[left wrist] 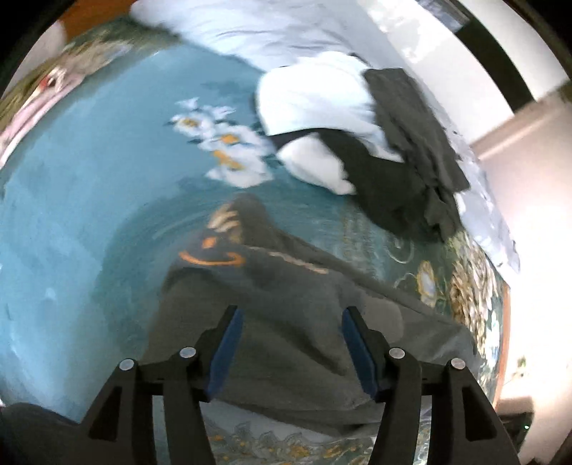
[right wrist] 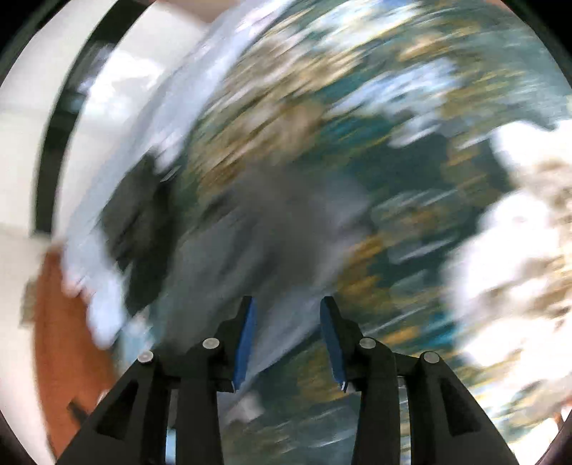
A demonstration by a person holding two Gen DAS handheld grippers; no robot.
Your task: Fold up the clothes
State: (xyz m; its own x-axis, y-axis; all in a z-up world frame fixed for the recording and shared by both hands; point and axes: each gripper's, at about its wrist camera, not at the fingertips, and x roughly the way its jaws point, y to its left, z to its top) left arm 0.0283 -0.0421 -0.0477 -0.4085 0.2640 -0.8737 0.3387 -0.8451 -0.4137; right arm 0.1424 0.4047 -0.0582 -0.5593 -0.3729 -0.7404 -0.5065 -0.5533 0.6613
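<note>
A grey T-shirt with an orange print (left wrist: 279, 286) lies crumpled on the teal floral bedspread (left wrist: 89, 179). My left gripper (left wrist: 291, 314) is open just above the shirt's near part, holding nothing. In the right wrist view everything is heavily blurred; a grey garment (right wrist: 257, 229) shows ahead of my right gripper (right wrist: 287, 304), which is open with nothing between its jaws. A pile of white and dark clothes (left wrist: 357, 136) lies further back on the bed.
A white sheet or pillow (left wrist: 250, 28) lies at the far end of the bed. The bed's right edge (left wrist: 500, 322) borders a bright floor. An orange-brown surface (right wrist: 68, 339) shows at the left of the right wrist view.
</note>
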